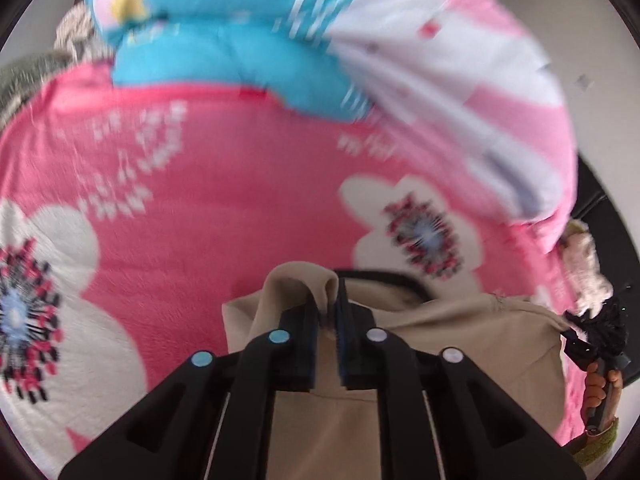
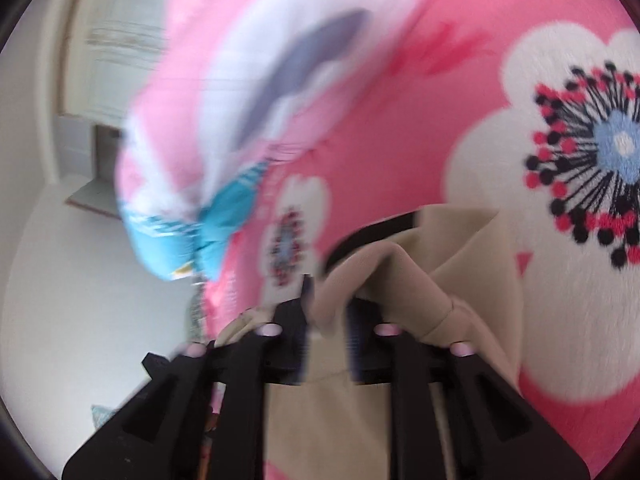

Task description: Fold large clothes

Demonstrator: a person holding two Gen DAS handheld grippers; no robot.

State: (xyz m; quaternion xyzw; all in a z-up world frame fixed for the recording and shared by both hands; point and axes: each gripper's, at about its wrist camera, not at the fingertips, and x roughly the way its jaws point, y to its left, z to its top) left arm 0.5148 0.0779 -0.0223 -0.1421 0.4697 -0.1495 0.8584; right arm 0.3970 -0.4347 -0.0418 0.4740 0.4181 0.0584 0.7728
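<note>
A beige garment point(image 1: 460, 340) with a dark neck trim point(image 1: 384, 280) lies on a pink flowered blanket point(image 1: 224, 216). My left gripper point(image 1: 328, 292) has its jaws nearly together, pinching a raised fold of the beige cloth that drapes over its left finger. In the right wrist view the same beige garment point(image 2: 472, 264) bunches up between the fingers of my right gripper point(image 2: 330, 304). Those jaws stand apart and the cloth sits loosely in the gap. A hand point(image 1: 600, 388) holding the right gripper shows at the right edge of the left wrist view.
A rolled quilt in blue, white and pink point(image 1: 224, 52) lies across the far side of the blanket point(image 2: 440, 92). A pale plush thing point(image 1: 584, 264) sits at the bed's right edge. White floor point(image 2: 80, 280) and a pale door point(image 2: 120, 40) lie beyond the bed. Both views are blurred.
</note>
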